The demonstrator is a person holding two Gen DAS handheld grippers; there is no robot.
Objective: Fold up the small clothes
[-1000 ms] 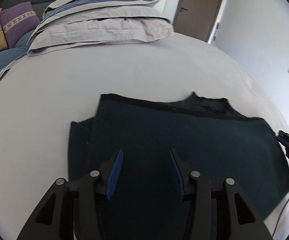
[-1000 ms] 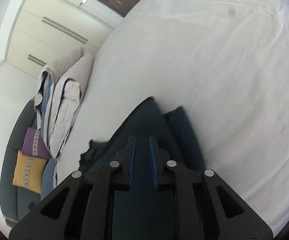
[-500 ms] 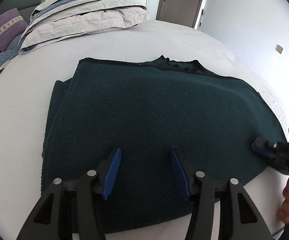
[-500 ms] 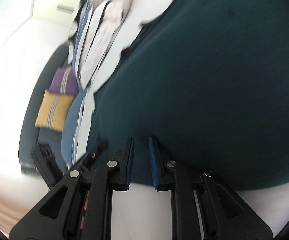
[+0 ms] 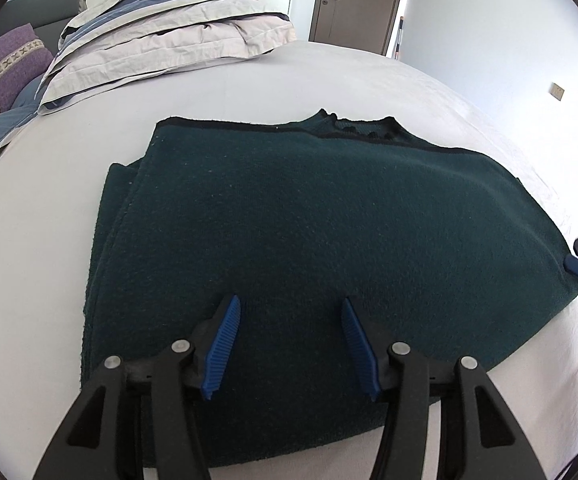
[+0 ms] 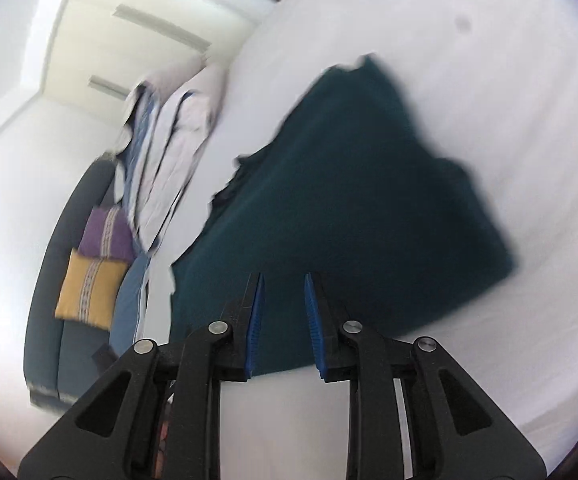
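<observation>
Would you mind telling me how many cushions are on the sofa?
2: a purple cushion higher on the sofa, and a yellow cushion directly below, touching it. Others may be hidden by bedding.

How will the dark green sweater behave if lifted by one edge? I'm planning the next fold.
The dark green sweater looks thick and fuzzy, so it will probably drape limply rather than hold shape. Its stacked layers, offset at the left edge, may slide apart. The knit surface should grip blue pads well, unlikely to slip.
</observation>
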